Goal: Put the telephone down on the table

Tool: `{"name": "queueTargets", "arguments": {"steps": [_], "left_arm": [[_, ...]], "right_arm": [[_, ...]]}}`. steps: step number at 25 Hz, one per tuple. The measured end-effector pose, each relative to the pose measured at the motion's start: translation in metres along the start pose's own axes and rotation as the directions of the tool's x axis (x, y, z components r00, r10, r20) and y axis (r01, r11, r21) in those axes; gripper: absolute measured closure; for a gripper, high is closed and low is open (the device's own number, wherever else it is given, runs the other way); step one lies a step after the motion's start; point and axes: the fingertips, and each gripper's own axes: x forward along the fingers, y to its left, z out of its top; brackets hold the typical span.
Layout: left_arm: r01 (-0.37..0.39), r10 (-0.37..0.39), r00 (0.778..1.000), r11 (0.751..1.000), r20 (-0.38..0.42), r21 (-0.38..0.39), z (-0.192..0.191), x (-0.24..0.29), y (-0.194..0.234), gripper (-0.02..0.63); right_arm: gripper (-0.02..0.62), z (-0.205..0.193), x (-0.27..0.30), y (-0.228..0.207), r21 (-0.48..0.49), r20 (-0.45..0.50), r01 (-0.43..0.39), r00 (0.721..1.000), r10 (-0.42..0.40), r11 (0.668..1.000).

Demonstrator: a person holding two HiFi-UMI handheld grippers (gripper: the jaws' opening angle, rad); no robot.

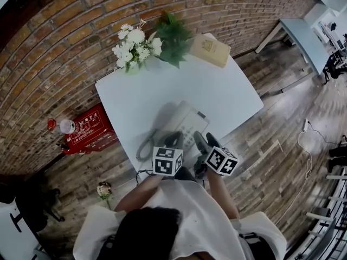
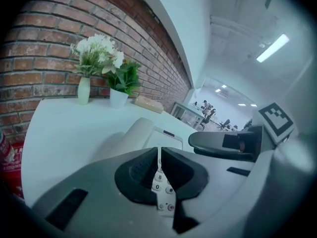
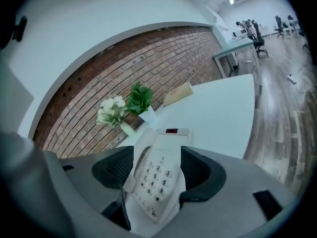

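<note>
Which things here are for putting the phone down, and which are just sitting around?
For the job:
- telephone
- table
- right gripper, telephone between its jaws
- left gripper, jaws together

Just lying about:
- white flowers
- green plant
- tan box
- red box on the floor

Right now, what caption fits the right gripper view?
White telephone between the right tongs, flowers by the brick wall behind.
</note>
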Motion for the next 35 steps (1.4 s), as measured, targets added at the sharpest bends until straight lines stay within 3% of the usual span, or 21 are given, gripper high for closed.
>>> {"name": "queueTargets", "arguments": {"steps": [4,10,17,24,33,35], "left_arm": [[0.003,-0.008,0.998,0.997,0.067,0.076,0.025,-0.007,-0.007,0.565],[-0.02,0.015,0.992,0.999,0.126,0.034,0.04,-0.021,-0.002,0.565],[-0.05,0.046,0.988,0.998,0.145,0.024,0.038,-0.031,0.007,0.565],[-0.063,0.056,0.985,0.997,0.165,0.039,0.041,-0.039,0.011,0.565],[-0.054,0.049,0.988,0.998,0.147,0.034,0.029,-0.042,0.012,0.565],[-0.044,0.037,0.99,0.998,0.139,0.043,0.027,-0.042,0.009,0.565]], "right_arm": [[0.295,0.015,-0.005,0.013,-0.097,0.058,0.022,0.998,-0.016,0.995],[0.451,0.038,-0.013,0.032,-0.208,0.146,0.051,0.989,-0.02,0.977],[0.54,0.033,-0.009,0.046,-0.298,0.136,0.061,0.99,-0.021,0.953],[0.558,0.022,-0.002,0.063,-0.41,0.107,0.068,0.994,-0.026,0.909],[0.569,0.012,-0.005,0.067,-0.452,0.083,0.065,0.996,-0.031,0.89],[0.569,0.009,-0.006,0.066,-0.503,0.081,0.086,0.995,-0.052,0.86]]}}
